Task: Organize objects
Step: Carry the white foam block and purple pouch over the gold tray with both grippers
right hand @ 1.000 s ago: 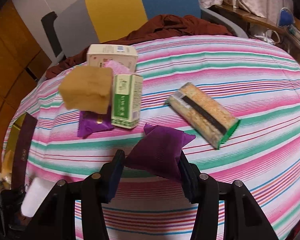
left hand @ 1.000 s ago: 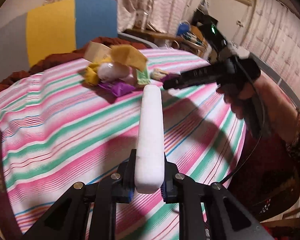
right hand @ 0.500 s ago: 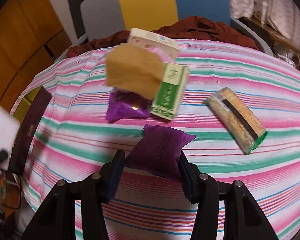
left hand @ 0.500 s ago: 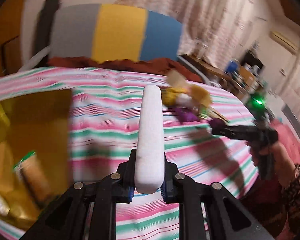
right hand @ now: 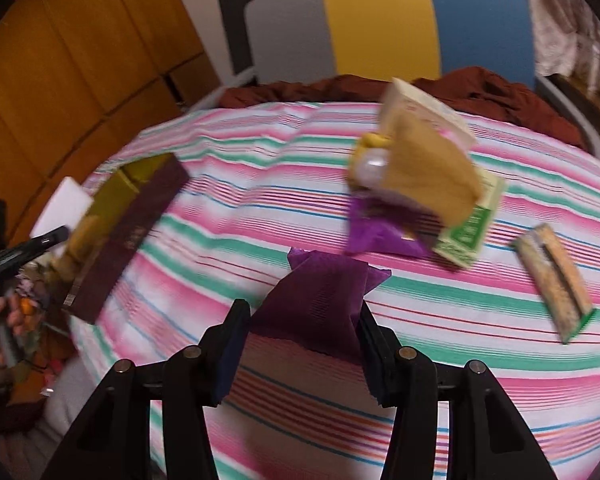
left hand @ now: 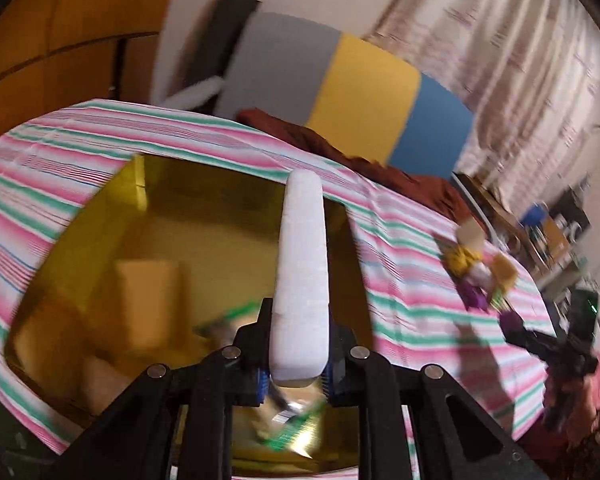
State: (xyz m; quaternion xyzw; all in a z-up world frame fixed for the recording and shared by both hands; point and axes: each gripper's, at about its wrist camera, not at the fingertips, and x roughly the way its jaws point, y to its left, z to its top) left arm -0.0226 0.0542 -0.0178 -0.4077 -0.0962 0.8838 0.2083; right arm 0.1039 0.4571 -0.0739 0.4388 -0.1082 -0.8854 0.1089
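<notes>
My left claw (left hand: 298, 354) is pressed tight on a long white foam-like bar (left hand: 302, 276), which stands up out of the jaws. It hangs over the open gold-lined box (left hand: 100, 216) with dark maroon outer walls, set at the edge of the pink, green and white striped cloth (left hand: 400, 280). Inside the box lie a tan block (left hand: 148, 304) and a green-edged packet (left hand: 296, 428), both blurred.

My right claw (right hand: 300, 344) pinches a crinkled purple pouch (right hand: 320, 292), jaws partly apart around it, above the striped cloth. Beyond it, a cluster sits together: a tan sponge-like block (right hand: 432, 176), a cream carton (right hand: 424, 112), a green-and-white carton (right hand: 470, 232), a purple wrapper (right hand: 376, 232) and a pale round item (right hand: 370, 168). A long oat-coloured bar in a green-ended wrapper (right hand: 556, 284) lies apart, to the right.
</notes>
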